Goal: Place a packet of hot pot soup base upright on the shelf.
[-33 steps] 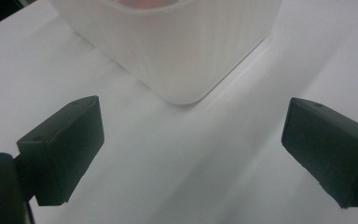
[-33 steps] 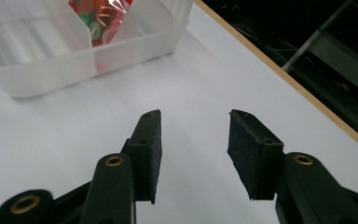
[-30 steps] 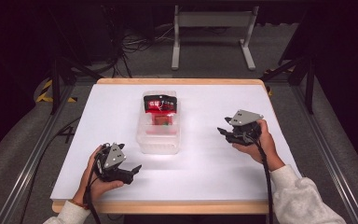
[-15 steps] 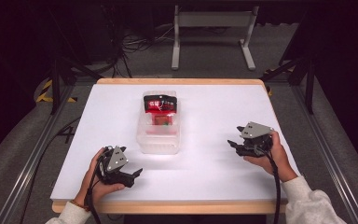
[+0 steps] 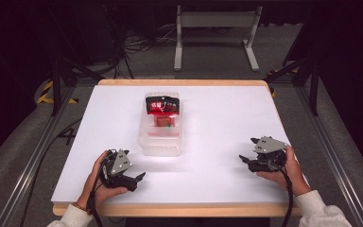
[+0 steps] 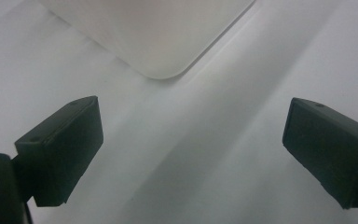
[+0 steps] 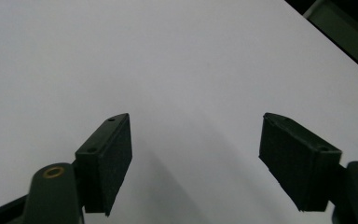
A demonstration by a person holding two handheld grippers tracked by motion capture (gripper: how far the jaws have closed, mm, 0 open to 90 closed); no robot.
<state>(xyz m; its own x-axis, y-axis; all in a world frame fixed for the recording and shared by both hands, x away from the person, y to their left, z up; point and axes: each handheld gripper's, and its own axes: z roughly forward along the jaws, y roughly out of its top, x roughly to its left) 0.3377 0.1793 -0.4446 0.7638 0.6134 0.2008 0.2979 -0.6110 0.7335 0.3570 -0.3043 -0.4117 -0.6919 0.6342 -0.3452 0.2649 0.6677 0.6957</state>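
A clear plastic container (image 5: 161,137) sits in the middle of the white table (image 5: 227,113), with a red snack packet (image 5: 162,106) at its far end. My left gripper (image 5: 138,179) rests near the front left edge, open, pointing right, with nothing between its fingers. In the left gripper view, a rounded corner of the container (image 6: 158,42) lies beyond the wide-apart jaws of my left gripper (image 6: 191,154). My right gripper (image 5: 246,150) is low at the front right, pointing left. Its jaws have just been opening, and in the right gripper view the right gripper (image 7: 196,158) has bare table between them.
The table's wooden rim (image 5: 170,210) runs along the near edge. On the floor behind the table stands a grey metal frame (image 5: 215,33) among loose cables (image 5: 142,45). Metal rails (image 5: 33,161) flank both sides.
The right hand has drawn back toward the front right corner and sunk lower, and its jaws have spread apart. The left hand, the container and the packet stay put.
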